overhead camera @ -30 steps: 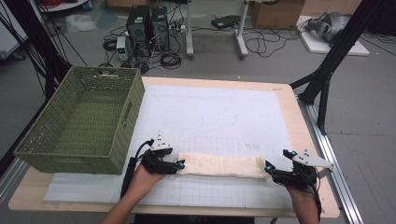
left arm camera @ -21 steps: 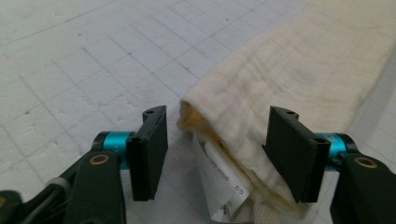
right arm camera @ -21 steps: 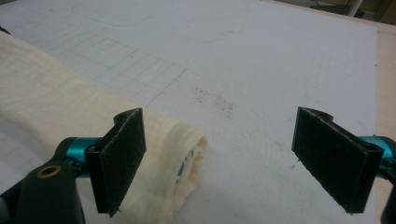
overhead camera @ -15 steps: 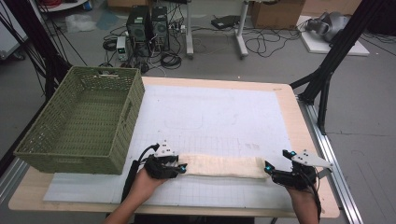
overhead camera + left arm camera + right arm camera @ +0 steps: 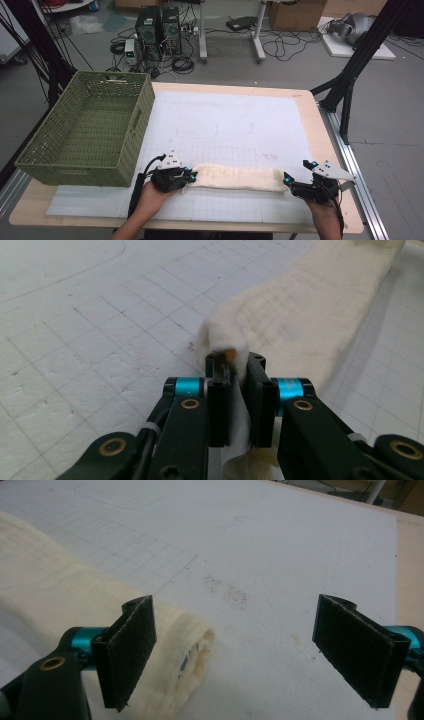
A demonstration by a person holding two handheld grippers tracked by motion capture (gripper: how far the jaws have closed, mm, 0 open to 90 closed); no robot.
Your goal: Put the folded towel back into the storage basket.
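A cream cloth (image 5: 235,177), folded into a long strip, lies across the white gridded mat (image 5: 225,125) near the table's front edge. My left gripper (image 5: 189,176) is at its left end, shut on the cloth (image 5: 300,315), with fabric pinched between the jaws at the gripper (image 5: 239,371). My right gripper (image 5: 291,181) stands open at the strip's right end. In the right gripper view the cloth's end (image 5: 75,605) lies beside the left jaw of the right gripper (image 5: 250,645), and bare mat shows between the jaws.
A green woven basket (image 5: 90,127) stands on the table's left side, empty. The wooden table edge (image 5: 330,150) runs along the right. Cables, computer towers and a black frame leg (image 5: 350,75) are on the floor beyond.
The left hand and gripper have shifted slightly right along the cloth's left end and closed on it. The right gripper has hardly moved.
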